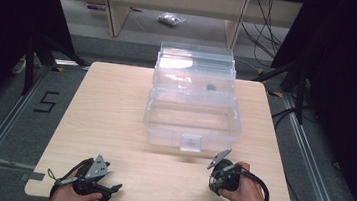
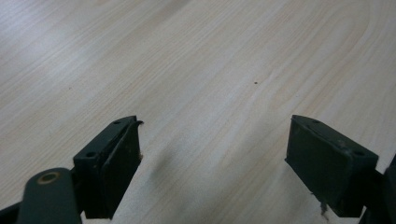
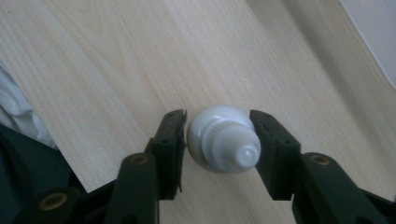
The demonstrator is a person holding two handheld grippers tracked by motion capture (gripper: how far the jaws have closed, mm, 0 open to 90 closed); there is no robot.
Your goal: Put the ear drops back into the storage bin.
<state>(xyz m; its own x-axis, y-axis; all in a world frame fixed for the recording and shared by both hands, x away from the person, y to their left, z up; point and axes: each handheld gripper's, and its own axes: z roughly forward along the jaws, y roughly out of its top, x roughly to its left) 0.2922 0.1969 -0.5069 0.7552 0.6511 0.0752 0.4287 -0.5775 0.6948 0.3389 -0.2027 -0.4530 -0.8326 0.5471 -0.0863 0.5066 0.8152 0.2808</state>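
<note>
A: What has the right gripper (image 3: 218, 140) got?

B: Its two jaws are clamped on a small white bottle (image 3: 223, 139), one on each side of the rounded body, with the ribbed cap pointing back toward the camera. In the high view the right gripper (image 1: 223, 175) sits near the front right edge of the table (image 1: 110, 108), in the person's right hand (image 1: 249, 196). The bottle is held above the wood, between the jaws; I can't tell whether it touches the surface.

A: Why hold it by the body?

B: My guess is that the wide part gives the flat pads more to bite on than the narrow cap, and it keeps the bottle from rolling.

A: And the left gripper (image 2: 212, 154)?

B: Jaws spread wide, nothing between them, just bare wood below. It rests near the front left corner (image 1: 94, 177), well apart from the other, likely parked out of the way.

A: What lies farther out?

B: A clear plastic box (image 1: 192, 119) at the middle of the table, lid (image 1: 195, 64) thrown back, just beyond the right gripper. Standing open like that, it looks ready to receive something, perhaps the bottle.

A: Any writing?

B: No label legible on the bottle or box. On the floor left of the table, a dark mark (image 1: 46, 101) reads like a "5".
</note>
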